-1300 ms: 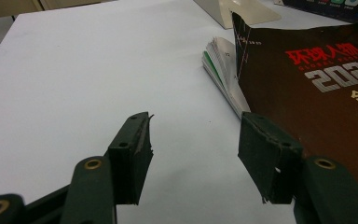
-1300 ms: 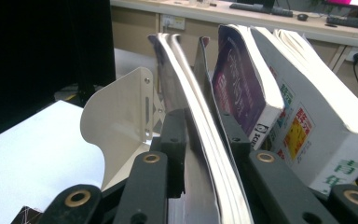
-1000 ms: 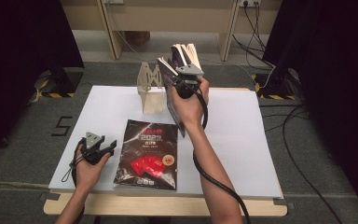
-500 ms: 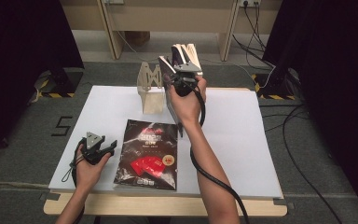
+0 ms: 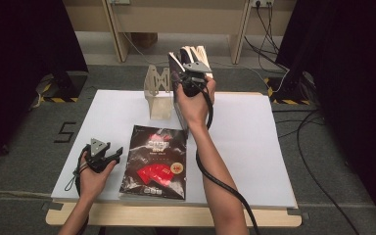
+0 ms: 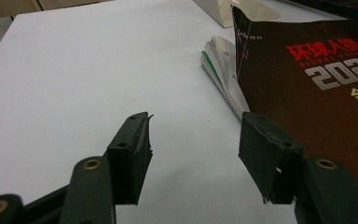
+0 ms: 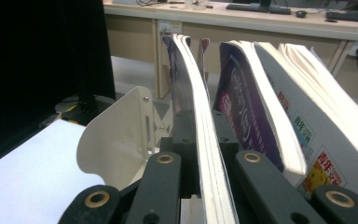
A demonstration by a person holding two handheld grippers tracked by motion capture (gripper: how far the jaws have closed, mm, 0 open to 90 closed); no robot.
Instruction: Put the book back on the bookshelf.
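My right gripper (image 5: 192, 74) is raised over the far middle of the table, shut on the edge of a thin upright magazine (image 7: 200, 140). Right of it lean several thicker upright magazines (image 7: 265, 116), seen as a fanned group (image 5: 196, 53) in the high view. A beige metal bookend (image 5: 157, 95) stands just left of them, its curved plate (image 7: 121, 135) close to my jaws. A black magazine (image 5: 154, 161) with red print lies flat near the front edge. My left gripper (image 5: 100, 154) rests open beside its left side, with nothing between the jaws (image 6: 193, 140). The black cover (image 6: 317, 93) lies to their right.
The white table top (image 5: 254, 142) has bare room on its right half and at the far left (image 6: 74, 70). Desk legs, cables and dark curtains stand beyond the far edge. A wooden strip (image 5: 176, 215) runs along the front.
My right gripper has shifted slightly left and farther away with the thin magazine. The left gripper and the black magazine have not moved.
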